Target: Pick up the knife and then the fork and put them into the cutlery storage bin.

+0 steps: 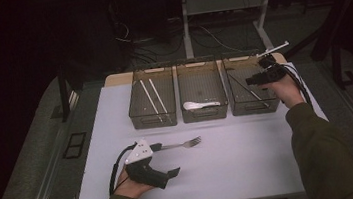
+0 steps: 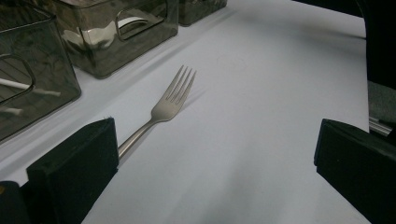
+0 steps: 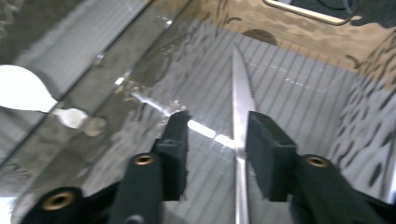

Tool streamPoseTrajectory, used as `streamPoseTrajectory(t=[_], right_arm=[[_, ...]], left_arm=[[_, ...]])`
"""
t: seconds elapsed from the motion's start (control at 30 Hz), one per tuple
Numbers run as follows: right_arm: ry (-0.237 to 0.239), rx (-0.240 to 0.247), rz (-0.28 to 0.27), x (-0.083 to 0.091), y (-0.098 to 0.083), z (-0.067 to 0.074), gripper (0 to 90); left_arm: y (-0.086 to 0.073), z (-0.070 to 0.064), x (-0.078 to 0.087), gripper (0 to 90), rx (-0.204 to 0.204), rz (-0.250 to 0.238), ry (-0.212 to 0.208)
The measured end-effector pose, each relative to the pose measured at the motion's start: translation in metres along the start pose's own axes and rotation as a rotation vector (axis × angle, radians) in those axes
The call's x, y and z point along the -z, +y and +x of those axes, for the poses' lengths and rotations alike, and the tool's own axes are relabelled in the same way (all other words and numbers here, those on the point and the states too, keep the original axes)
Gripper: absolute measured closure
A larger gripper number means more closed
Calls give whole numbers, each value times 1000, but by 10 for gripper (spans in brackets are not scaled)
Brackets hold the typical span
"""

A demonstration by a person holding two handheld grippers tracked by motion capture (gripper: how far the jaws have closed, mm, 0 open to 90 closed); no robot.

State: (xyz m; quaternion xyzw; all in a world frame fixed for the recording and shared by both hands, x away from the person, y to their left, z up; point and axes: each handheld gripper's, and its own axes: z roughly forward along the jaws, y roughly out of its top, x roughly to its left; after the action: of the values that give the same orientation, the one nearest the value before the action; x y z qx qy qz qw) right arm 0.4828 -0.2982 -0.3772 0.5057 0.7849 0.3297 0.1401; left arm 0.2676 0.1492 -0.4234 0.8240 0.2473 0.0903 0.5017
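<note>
I am holding my right gripper part-open over the right-hand bin, the knife lying loose between its jaws inside, while my left gripper is gaping wide beside the fork on the table, ready to grab.

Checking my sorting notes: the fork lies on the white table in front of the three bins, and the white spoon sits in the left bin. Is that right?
Not quite: the white spoon sits in the middle bin, as the high view shows. The left bin holds two white sticks. The fork does lie on the table before the bins.
</note>
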Motion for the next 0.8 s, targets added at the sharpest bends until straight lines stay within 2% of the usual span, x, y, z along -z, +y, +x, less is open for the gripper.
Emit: streamPoseTrajectory(t=[0.1,0.2,0.5,0.7,0.8], right_arm=[[36,-26,-42,10,-4,1,463],[87,-26,-76,22,-11,4,408],[117,51,-158,57,-35,25,317],[143,77,-199,67,-60,40,279],[138,85,-208,69,-73,47,263]], left_arm=[[0,0,0,0,0,2,2],[0,0,0,0,-3,6,4],[-1,1,0,0,-6,9,11],[-1,1,0,0,-5,12,13],[-1,0,0,0,-4,17,14]])
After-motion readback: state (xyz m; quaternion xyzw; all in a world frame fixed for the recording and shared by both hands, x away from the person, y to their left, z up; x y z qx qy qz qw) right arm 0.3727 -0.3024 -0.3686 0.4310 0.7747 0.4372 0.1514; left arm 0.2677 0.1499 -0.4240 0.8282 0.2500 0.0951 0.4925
